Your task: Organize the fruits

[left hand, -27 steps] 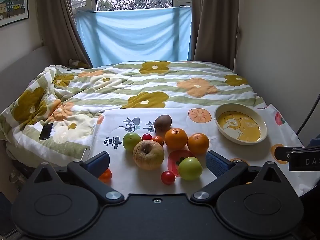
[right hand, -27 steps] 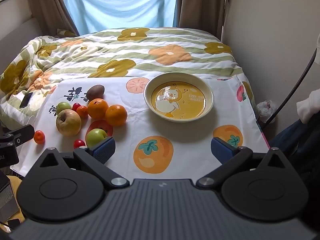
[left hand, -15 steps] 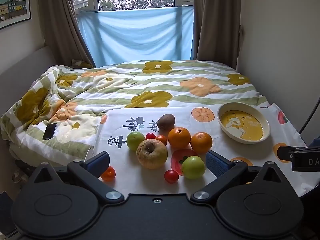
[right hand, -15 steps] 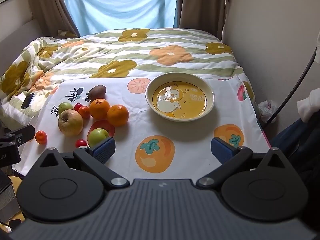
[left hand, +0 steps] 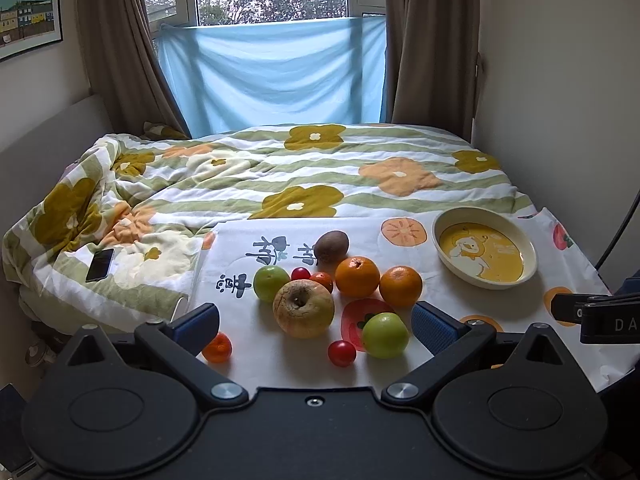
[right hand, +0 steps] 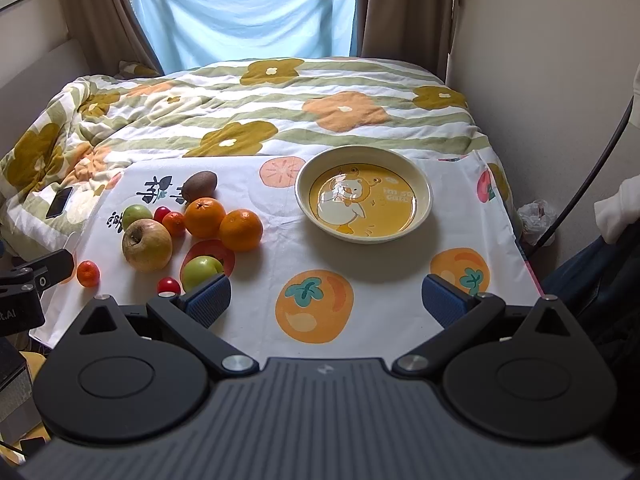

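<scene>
The bowl [right hand: 363,194] is carrying pale lettering on its yellow inner face, beside the duck drawing; it is reading "I'm so" above a second line that looks like "cute", though the glaze is making the second line faint. The white cloth [left hand: 256,344] is showing dark brush-style characters near the kiwi; they are not legible. The right gripper [left hand: 600,314], seen from the left wrist view, is showing the white letters "DA" at the frame edge. The left gripper [right hand: 24,280], seen from the right wrist view, is showing the cut-off letters "t.AI".
</scene>
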